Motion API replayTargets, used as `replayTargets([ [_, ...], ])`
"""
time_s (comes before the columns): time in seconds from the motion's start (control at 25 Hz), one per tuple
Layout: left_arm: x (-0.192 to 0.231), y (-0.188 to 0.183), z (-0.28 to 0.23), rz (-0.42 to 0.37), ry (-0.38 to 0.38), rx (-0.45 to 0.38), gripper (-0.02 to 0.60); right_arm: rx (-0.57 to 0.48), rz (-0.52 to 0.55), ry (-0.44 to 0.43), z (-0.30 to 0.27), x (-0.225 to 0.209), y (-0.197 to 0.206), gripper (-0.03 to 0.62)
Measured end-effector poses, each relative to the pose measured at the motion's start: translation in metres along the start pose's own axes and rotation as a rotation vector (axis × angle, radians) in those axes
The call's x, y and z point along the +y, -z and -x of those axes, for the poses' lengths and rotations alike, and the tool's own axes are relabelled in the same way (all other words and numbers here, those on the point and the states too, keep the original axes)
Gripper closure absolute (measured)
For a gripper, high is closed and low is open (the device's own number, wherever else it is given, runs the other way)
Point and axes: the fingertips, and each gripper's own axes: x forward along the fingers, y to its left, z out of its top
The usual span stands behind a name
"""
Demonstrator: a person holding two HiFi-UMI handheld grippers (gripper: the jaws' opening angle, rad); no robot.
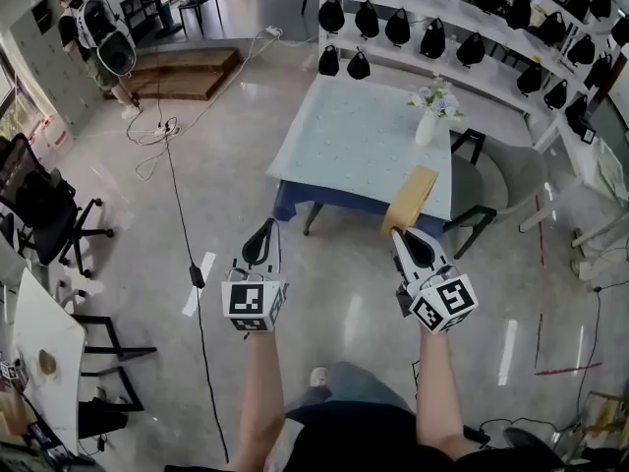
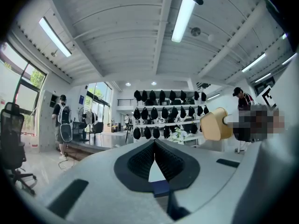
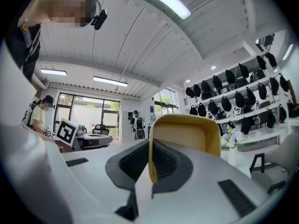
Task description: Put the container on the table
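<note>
The yellow container is held up in the air by one side wall, which the right gripper pinches between its jaws; in the head view it shows over the near right corner of the table. That table wears a pale blue cloth, and a white vase of flowers stands at its far right side, beyond the container. The left gripper is held short of the table's near edge, its jaws pressed together on nothing.
</note>
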Motion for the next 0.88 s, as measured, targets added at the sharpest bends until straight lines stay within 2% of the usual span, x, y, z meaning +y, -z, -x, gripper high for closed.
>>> replayTargets([
  [0.52,0.022,-0.003,-0.003,-0.008,0.001,-0.010,0.574,-0.014,0.020,0.013,-0.016,0.001,-0.003,0.580],
  [0.88,0.052,0.012,-0.055,-0.016,-0.016,-0.001,0.574,-0.002,0.027,-0.006,-0.076,-0.037,0.014,0.580],
])
